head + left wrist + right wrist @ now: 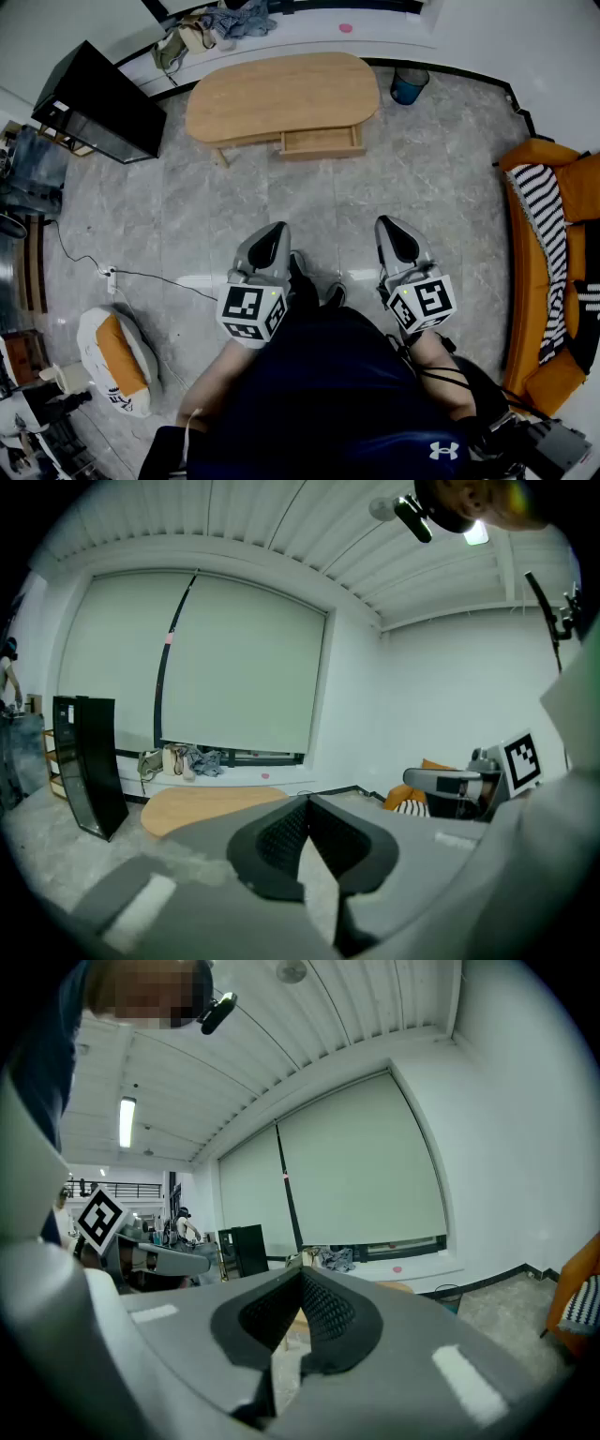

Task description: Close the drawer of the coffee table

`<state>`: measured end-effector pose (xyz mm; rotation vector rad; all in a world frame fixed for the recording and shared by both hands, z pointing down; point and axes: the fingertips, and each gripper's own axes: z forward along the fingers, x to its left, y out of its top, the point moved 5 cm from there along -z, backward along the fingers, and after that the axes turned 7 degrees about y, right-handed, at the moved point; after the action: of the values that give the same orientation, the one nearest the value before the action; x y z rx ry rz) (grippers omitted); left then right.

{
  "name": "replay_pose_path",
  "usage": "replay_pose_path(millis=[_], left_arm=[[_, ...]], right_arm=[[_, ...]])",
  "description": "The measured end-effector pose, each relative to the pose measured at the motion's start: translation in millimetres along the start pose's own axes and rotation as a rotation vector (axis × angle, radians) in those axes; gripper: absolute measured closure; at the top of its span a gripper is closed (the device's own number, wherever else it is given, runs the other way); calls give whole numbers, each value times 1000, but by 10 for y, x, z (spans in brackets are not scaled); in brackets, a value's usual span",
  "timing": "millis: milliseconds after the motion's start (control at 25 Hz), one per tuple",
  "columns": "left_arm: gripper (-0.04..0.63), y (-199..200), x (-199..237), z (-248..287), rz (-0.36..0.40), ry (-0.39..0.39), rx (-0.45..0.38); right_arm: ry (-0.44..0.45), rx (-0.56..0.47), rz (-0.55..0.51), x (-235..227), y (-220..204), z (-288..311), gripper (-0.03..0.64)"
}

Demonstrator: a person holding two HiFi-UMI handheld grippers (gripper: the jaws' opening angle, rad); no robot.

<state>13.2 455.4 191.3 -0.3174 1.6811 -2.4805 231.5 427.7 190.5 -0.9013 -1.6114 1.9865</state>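
Observation:
An oval wooden coffee table [281, 94] stands across the room near the far wall; its drawer [322, 142] is pulled out a little on the side facing me. The table's top [211, 805] also shows low in the left gripper view and only a sliver of the table [394, 1287] in the right gripper view. My left gripper [275, 237] and right gripper [389, 232] are held side by side close to my body, well short of the table. Both are shut with nothing between the jaws.
A black cabinet [98, 114] stands left of the table. A blue bin [409, 85] sits at the table's right end. An orange sofa [544, 272] with a striped cloth lines the right wall. A cable and power strip [108, 274] and a white-orange bag [117, 361] lie at left.

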Motion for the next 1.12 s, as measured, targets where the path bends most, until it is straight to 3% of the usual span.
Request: replay_pose_path(millis=[480,1120], left_arm=[[594,53,540,310,-33,-19,28],[594,-232,1681,1156,-64,-116,126]], right_arm=[[-48,9,43,-27,13,490,615],[-223,135,45,-235,24,1383,615]])
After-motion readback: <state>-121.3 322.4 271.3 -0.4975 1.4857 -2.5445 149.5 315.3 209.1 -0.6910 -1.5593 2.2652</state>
